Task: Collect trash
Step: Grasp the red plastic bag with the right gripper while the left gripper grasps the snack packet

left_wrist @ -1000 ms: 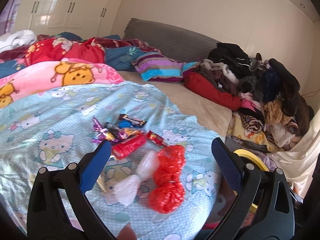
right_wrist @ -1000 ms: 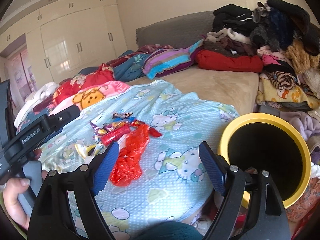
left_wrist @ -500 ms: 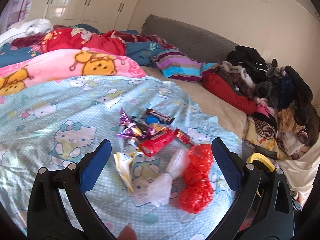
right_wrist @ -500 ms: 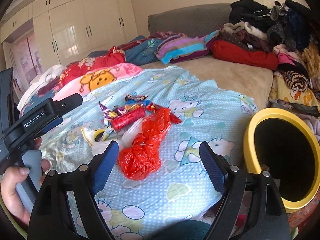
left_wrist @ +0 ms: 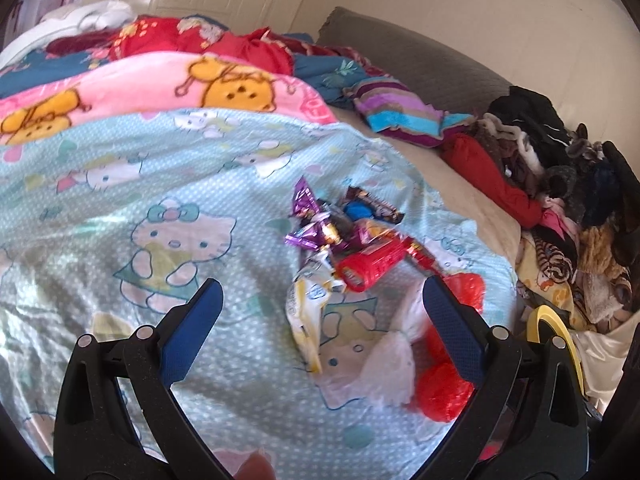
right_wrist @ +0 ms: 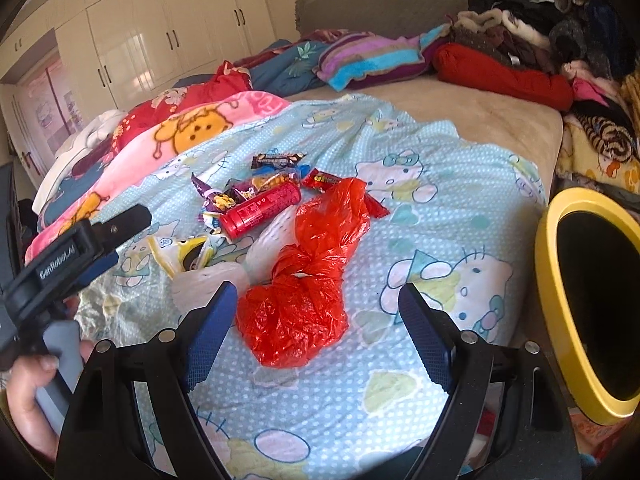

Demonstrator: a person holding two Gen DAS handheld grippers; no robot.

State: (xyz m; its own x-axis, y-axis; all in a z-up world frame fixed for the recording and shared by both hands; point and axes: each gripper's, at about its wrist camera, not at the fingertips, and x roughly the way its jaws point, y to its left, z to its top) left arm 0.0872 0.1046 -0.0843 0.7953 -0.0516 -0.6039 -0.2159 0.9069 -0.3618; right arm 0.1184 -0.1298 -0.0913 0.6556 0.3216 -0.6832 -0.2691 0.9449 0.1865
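Note:
Trash lies in a heap on the light blue cartoon-cat bedsheet (right_wrist: 420,184). A knotted red plastic bag (right_wrist: 308,280) is nearest, with a white plastic bag (right_wrist: 224,276) to its left. Behind them are a red can (right_wrist: 260,210) on its side, a yellow-white wrapper (right_wrist: 182,254) and several candy wrappers (right_wrist: 276,172). My right gripper (right_wrist: 314,328) hovers open just in front of the red bag, apart from it. My left gripper (left_wrist: 320,320) is open above the yellow-white wrapper (left_wrist: 306,312) and white bag (left_wrist: 380,360); its right finger hides part of the red bag (left_wrist: 444,388).
A yellow-rimmed bin (right_wrist: 588,300) with a dark inside stands off the bed's right edge. Piled clothes (right_wrist: 560,32) fill the right side, folded blankets (right_wrist: 192,120) the left and back. A hand (right_wrist: 28,400) holds the left gripper's handle at the lower left.
Both grippers have come down and forward toward the trash heap, which looms larger in both views. Their jaws kept the same width. Nothing has been picked up.

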